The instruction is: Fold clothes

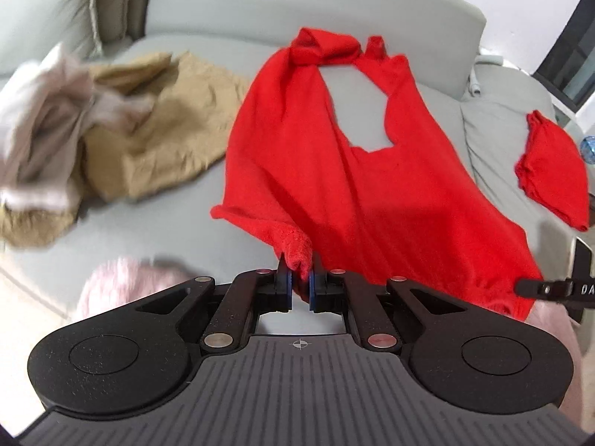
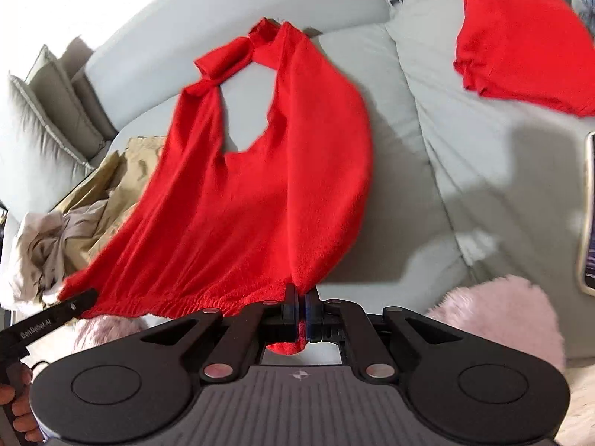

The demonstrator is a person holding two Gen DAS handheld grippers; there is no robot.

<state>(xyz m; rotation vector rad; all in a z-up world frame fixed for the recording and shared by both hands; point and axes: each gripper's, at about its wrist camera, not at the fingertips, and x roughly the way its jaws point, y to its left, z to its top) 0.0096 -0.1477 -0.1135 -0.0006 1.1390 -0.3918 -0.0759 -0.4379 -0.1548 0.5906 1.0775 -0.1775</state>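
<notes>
- On the far left, a grey-white garment (image 1: 44, 130) lies crumpled over a tan garment (image 1: 160, 126); both look unfolded.
- The left gripper (image 1: 300, 282) has its jaws closed on one hem corner of the red halter top (image 1: 334, 186), which is spread across the middle of the grey sofa (image 1: 167, 223).
- The right gripper (image 2: 301, 319) pinches the other hem corner, jaws closed.
- The knit looks light, limp and stretchy; corners and hem seem the sound holds.
- Far right, a folded red garment (image 2: 520, 52) rests on the cushion.
- The soft sofa may let folds sag.
</notes>
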